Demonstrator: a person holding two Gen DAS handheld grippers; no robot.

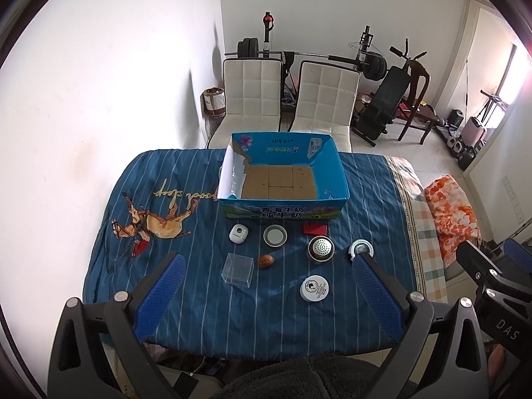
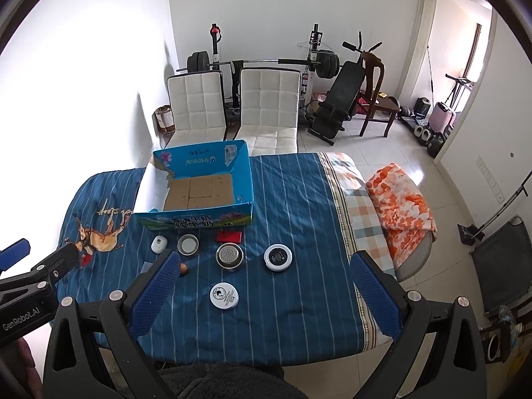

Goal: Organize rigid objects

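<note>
While both claws gape, one box [image 1: 282,179]; two chairs [image 1: 251,89].

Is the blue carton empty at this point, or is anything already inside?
Empty: the blue carton shows only bare cardboard floor in both wrist views.

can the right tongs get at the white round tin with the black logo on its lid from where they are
Probably yes. The right tongs are open and empty, and the white round tin lies flat on the blue striped cloth between their fingers in the right wrist view, with nothing on it and clear of the perforated metal cup beyond it.
</note>
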